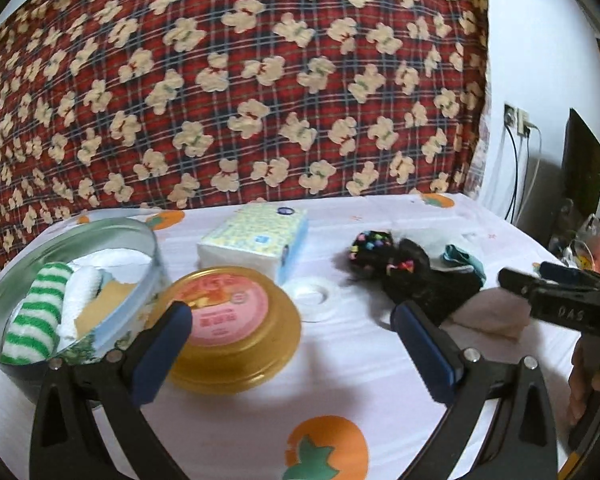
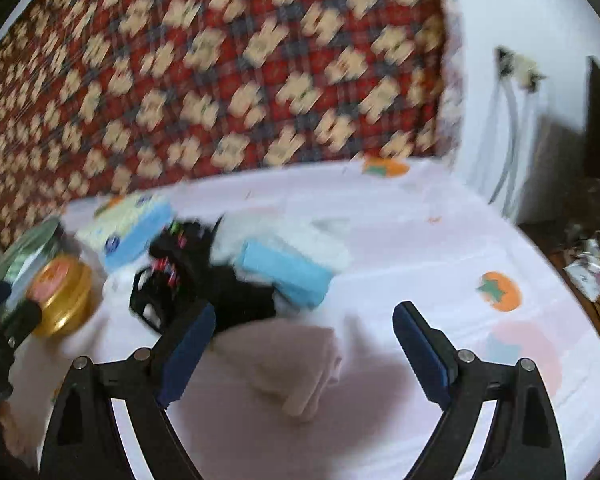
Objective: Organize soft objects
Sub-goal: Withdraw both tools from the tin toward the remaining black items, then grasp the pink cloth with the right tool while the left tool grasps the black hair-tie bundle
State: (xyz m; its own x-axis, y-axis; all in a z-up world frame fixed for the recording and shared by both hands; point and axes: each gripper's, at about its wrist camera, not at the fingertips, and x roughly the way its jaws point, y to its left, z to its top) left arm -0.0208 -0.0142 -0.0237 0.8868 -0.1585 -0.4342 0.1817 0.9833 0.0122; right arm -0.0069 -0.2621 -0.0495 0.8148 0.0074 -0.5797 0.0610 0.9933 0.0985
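Note:
In the left wrist view, a round metal tin (image 1: 140,228) at the left holds a green-and-white striped rolled cloth (image 1: 36,316) and white cloths. My left gripper (image 1: 292,312) stands open just in front of the tin's gold lid (image 1: 228,320), holding nothing. To the right lies a pile: a black item with coloured bows (image 1: 404,272), a teal cloth (image 1: 464,260) and a folded beige cloth (image 1: 488,312). In the blurred right wrist view, my right gripper (image 2: 306,312) is open with the beige cloth (image 2: 296,364) lying between its fingers, apart from the pads. The black item (image 2: 228,292) and a light blue cloth (image 2: 288,272) lie just beyond.
A tissue pack (image 1: 256,236) and a white ring (image 1: 312,292) lie behind the lid on the white persimmon-print tablecloth (image 1: 340,380). A red plaid bear-print fabric (image 1: 240,80) rises behind the table. Cables and clutter stand off the right edge (image 2: 588,264).

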